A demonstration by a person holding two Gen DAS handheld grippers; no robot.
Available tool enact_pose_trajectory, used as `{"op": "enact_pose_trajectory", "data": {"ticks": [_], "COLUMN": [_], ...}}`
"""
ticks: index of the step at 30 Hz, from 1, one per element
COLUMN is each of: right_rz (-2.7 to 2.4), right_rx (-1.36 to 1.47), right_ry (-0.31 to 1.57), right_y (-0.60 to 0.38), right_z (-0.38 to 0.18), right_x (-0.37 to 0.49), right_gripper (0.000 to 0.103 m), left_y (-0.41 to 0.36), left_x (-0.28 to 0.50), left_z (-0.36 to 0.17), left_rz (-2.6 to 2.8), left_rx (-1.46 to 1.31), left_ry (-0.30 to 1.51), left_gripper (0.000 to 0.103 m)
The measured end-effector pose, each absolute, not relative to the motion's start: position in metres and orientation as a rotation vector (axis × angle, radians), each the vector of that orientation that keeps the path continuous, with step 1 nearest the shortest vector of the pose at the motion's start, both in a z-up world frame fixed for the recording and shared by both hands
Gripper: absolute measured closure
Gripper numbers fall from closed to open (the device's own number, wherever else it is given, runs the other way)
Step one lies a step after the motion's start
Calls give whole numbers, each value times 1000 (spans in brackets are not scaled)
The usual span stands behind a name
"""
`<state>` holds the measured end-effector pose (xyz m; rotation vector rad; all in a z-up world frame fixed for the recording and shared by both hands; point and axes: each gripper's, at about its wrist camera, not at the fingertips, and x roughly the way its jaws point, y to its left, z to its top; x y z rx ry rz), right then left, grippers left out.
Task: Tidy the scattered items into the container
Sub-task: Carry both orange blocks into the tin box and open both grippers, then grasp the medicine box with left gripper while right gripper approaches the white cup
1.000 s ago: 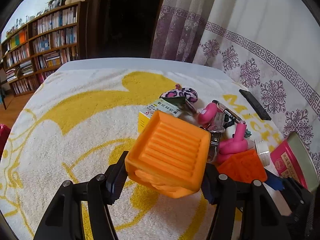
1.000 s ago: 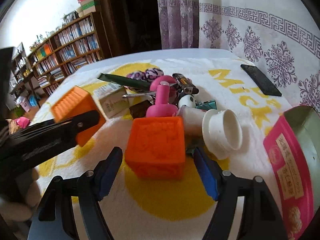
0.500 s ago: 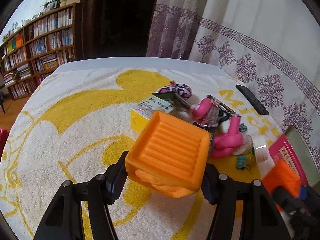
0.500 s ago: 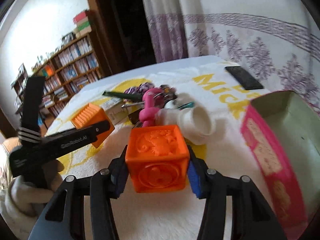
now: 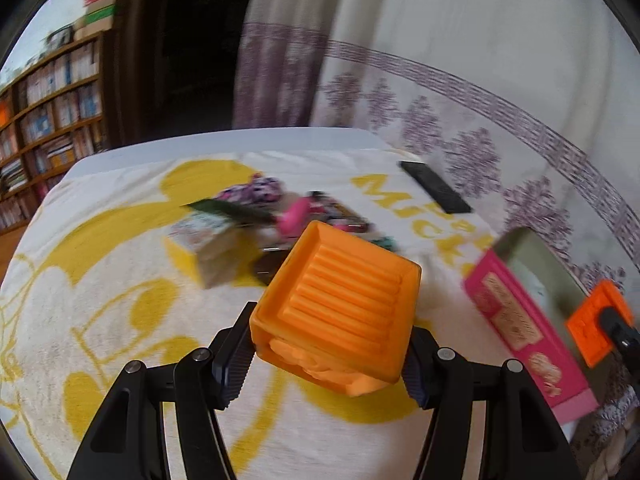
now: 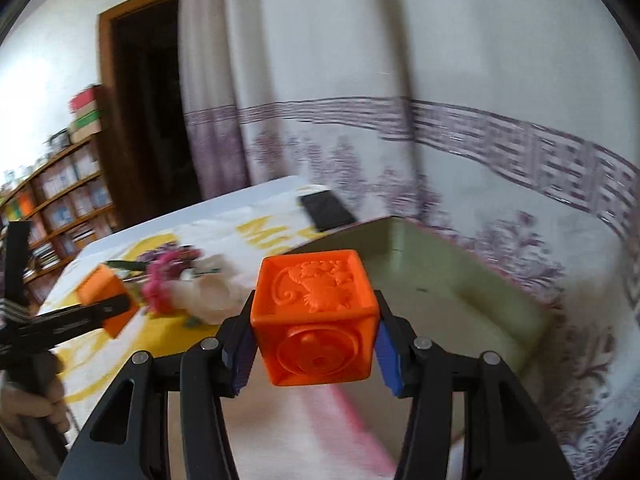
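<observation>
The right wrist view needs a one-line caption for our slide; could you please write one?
Right gripper holding an embossed orange rubber cube above the open pink-sided box.

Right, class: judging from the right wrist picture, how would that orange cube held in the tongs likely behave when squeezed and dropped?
The orange cube looks like soft moulded rubber, so it probably gives slightly under the right tongs. Its flat faces suggest it won't roll. It seems hollow and light, likely landing harmlessly in the pink box.
</observation>
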<state>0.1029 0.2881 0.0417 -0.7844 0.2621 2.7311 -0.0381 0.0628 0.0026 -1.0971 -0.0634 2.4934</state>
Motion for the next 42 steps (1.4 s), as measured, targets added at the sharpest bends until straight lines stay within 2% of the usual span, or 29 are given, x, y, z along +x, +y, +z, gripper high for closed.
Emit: {"op": "enact_pose_trajectory", "data": {"ticks": [17,22,25,26,27,42], "right_rz": [2540,2535,2542,2544,2544,2628], "right_rx": [-803,-740,-714,-711,-711,-767], "right_ry": [286,256,247,250,251,293], "right_y": [362,363,363,363,364,343], "right_z": [13,18,21,21,21,18], "right_x": [109,117,121,121,122,106], "right_gripper": [47,38,34,34,34,29], "left_y": [200,247,269,275,277,231], "left_x": [-23,-27,-32,-34,-35,-51], "left_z": [35,38,39,38,39,32], "left_rz": [2286,2197,2149,2136,2134,2250], "left_rx": [-1005,-983,-980,-981,-981,-1038], "left_ry": [125,148,156,153,153,116], "left_gripper": [39,39,36,33,29,29]}}
